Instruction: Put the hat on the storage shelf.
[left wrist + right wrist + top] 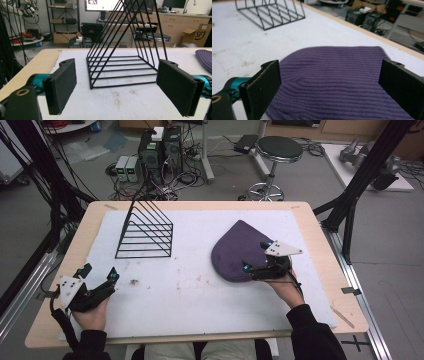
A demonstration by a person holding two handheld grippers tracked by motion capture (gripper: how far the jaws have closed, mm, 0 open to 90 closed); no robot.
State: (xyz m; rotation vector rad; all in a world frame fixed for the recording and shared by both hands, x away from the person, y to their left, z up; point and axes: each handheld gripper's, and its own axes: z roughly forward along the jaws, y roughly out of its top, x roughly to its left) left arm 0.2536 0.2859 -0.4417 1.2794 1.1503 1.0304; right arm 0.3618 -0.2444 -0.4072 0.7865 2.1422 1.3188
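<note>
A purple knit beanie [235, 252] lies flat on the white mat, right of centre. My right gripper [256, 256] hovers at its near right edge, open. In the right gripper view the two jaws stand wide on either side of the beanie [337, 80], with my right gripper [332, 85] holding nothing. A black wire rack [145, 232] of triangular dividers stands at the back left. My left gripper [100, 272] rests near the front left corner, open and empty. In the left gripper view, my left gripper [122, 87] faces the rack [125, 62], well short of it.
A white mat [190, 295] covers most of the wooden table [320, 245]. Beyond the far edge are computer cases [160, 150] with cables and a round stool [279, 150]. Black frame posts [360, 180] flank the table on both sides.
</note>
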